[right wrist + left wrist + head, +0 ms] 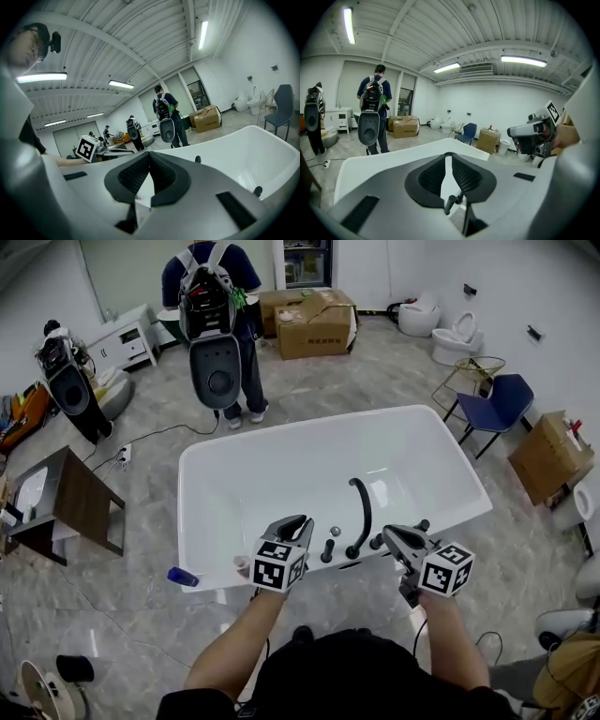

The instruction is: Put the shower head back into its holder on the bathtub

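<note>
1. left hand-held gripper (296, 527): jaws closed, pads meeting, nothing between them; held above the near rim of the bathtub (309, 427).
2. right hand-held gripper (397, 537): jaws closed too, nothing held; above the same rim, apart from the left one.
3. Between them on the near rim: black fittings. A slim upright black piece, apparently the shower head (328, 550), stands just beside the curved black spout (361, 512), which arcs over the basin.
4. blue object (183, 577) at the rim's near left corner.
5. Open floor (150, 451) beyond the tub's far edge, up to a person with backpack (217, 324).
6. blue chair (497, 404) near the far right corner; wooden table (80, 502) on the left.
7. cardboard box (316, 322) at the back, flaps open; contents can't be made out.
</note>
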`<action>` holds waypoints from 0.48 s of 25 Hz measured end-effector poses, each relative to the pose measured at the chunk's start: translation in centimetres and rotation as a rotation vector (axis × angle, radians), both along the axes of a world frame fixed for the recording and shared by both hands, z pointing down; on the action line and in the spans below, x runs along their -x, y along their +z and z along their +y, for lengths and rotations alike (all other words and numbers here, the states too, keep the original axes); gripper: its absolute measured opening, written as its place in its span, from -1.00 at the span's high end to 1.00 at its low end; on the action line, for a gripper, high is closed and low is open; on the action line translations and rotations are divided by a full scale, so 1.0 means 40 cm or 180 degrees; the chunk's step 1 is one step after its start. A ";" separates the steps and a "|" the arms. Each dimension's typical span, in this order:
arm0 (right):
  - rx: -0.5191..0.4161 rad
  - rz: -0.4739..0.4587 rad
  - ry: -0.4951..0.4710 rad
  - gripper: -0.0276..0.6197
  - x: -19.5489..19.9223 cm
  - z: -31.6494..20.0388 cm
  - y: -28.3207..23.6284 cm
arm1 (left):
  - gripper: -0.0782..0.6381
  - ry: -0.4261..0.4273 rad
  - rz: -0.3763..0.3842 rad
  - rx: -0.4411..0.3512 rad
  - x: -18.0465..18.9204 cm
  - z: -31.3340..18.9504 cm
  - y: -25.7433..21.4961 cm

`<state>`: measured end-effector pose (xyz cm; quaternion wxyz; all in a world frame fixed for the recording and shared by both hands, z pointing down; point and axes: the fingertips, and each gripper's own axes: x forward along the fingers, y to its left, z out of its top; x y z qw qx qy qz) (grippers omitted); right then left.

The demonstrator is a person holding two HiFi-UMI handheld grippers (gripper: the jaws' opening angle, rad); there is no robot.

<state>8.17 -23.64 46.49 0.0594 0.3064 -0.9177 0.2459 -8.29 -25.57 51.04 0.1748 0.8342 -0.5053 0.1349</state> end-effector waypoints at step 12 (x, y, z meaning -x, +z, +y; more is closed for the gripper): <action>-0.0762 0.0133 -0.0199 0.86 -0.221 -0.013 -0.137 | 0.70 0.0428 -0.0280 -0.0805 -0.204 0.005 -0.235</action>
